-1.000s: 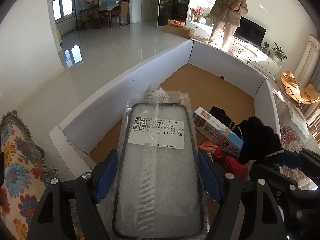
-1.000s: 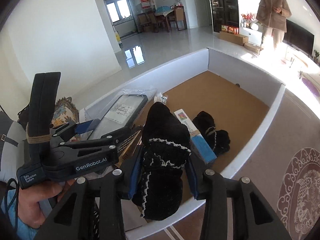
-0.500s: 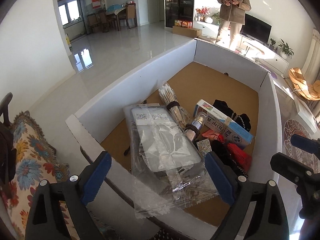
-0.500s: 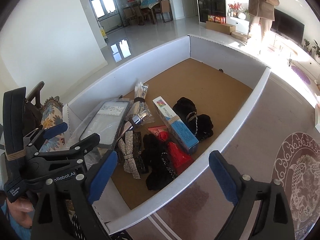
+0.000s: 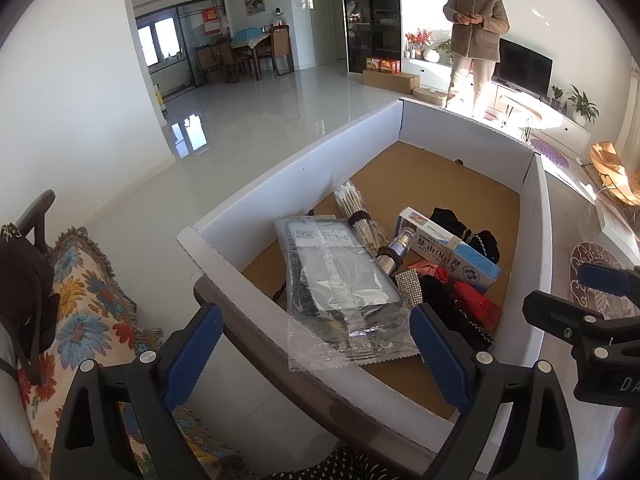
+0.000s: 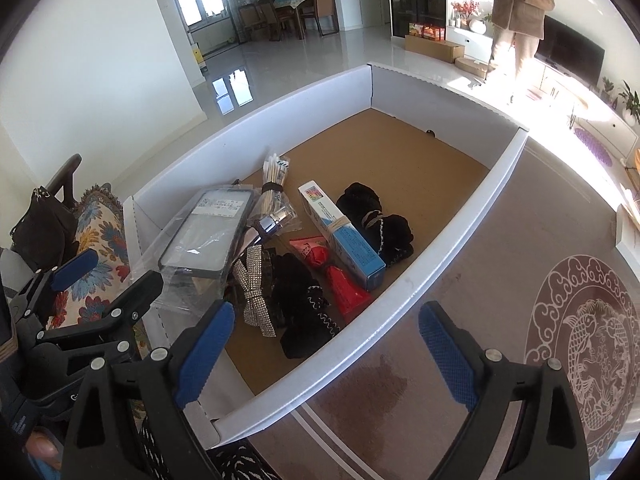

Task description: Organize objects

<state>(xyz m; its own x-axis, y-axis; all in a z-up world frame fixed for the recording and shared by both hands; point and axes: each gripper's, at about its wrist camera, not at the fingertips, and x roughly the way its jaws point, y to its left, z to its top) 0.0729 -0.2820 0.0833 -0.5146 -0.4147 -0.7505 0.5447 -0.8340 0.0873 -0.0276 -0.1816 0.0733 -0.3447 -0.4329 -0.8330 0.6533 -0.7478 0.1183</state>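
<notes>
you hold both the left gripper (image 5: 316, 354) and right gripper (image 6: 326, 350) with fingers wide and empty above the box (image 6: 460, 240), since the phone case (image 6: 208, 236) and black glove (image 6: 300, 300) lie inside.

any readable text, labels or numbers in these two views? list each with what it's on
"D": white letter on the black gripper body at the right edge of the left view; the rest is cut off.
White label on the bagged phone case: QR code and print, too small to read.
Blue-and-white box: large Chinese characters, too blurred to read.
Red poster on the far window: unreadable.
</notes>
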